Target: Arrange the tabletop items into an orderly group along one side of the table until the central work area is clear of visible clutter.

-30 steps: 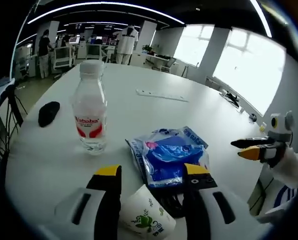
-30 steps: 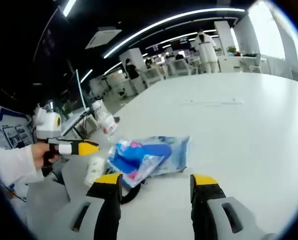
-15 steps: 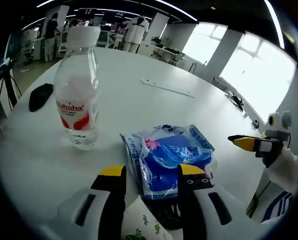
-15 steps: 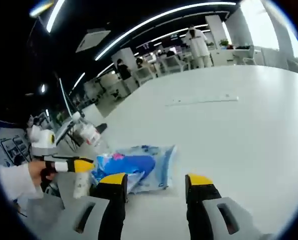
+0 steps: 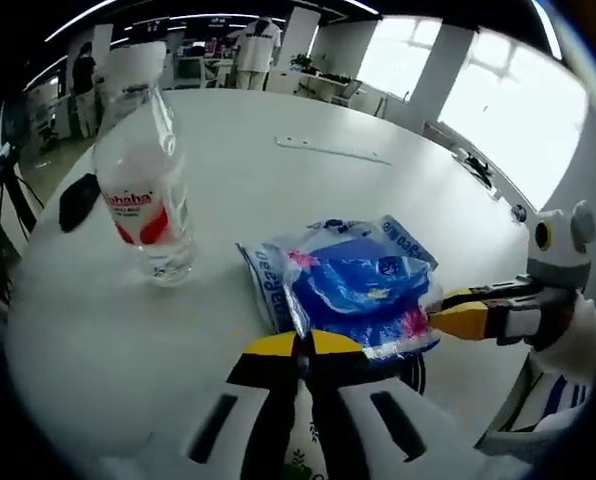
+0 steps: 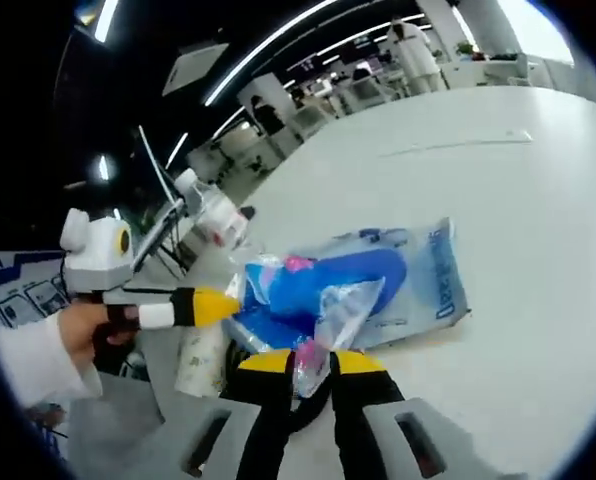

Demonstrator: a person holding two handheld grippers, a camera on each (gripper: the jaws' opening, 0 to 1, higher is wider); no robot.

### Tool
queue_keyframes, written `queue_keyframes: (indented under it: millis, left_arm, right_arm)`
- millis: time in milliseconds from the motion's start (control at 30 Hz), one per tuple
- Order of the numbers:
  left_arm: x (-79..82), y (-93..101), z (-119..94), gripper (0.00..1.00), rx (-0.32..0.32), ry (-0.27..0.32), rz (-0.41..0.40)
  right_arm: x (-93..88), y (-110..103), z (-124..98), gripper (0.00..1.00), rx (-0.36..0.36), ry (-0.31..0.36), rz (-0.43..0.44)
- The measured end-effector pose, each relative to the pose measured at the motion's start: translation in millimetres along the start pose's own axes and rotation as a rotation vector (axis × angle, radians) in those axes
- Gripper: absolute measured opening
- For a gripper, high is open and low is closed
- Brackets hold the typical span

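Observation:
A blue plastic bag (image 5: pixel 353 290) (image 6: pixel 368 285) lies crumpled on the white table (image 5: pixel 278 190), between both grippers. My left gripper (image 5: pixel 300 352) is shut on the bag's near edge, and its yellow tips (image 6: pixel 218 305) meet the bag's end in the right gripper view. My right gripper (image 6: pixel 311 362) is shut on a clear corner of the bag, and it comes in from the right (image 5: pixel 456 318) in the left gripper view. A water bottle (image 5: pixel 143 180) (image 6: pixel 213 215) stands upright beside the bag. A paper cup (image 6: pixel 200 360) (image 5: pixel 298 455) lies on its side by the left gripper.
A black mouse (image 5: pixel 78 200) lies near the table's edge beyond the bottle. A long pale strip (image 5: pixel 333 150) (image 6: pixel 468 143) rests farther out on the table. A black cable (image 5: pixel 414 372) shows under the bag. People stand among the desks far behind.
Both grippers have gone from open to shut, each pinching an end of the blue bag. The right gripper has moved in against the bag, which is more bunched up.

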State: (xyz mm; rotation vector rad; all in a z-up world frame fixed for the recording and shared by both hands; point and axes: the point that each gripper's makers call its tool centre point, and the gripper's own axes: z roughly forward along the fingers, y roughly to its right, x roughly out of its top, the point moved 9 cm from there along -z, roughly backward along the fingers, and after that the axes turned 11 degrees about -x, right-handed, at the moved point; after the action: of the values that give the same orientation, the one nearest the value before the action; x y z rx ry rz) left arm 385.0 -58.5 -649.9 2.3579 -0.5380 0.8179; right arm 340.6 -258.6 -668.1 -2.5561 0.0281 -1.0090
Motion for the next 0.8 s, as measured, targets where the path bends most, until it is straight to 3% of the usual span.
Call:
queue_keyframes:
  millis: [200, 433, 800]
  left_arm:
    - [10.2, 11.9, -11, 0.00, -0.033, 0.036, -0.005]
    - [21.4, 34.7, -5, 0.00, -0.048, 0.038, 0.052]
    - [40.1, 98.8, 39, 0.00, -0.118, 0.021, 0.112]
  right_arm:
    - [8.1, 7, -11, 0.00, 0.003, 0.038, 0.023]
    - [15.4, 20, -28, 0.00, 0.003, 0.066, 0.042]
    - [27.3, 89, -73, 0.00, -0.052, 0.121, 0.099]
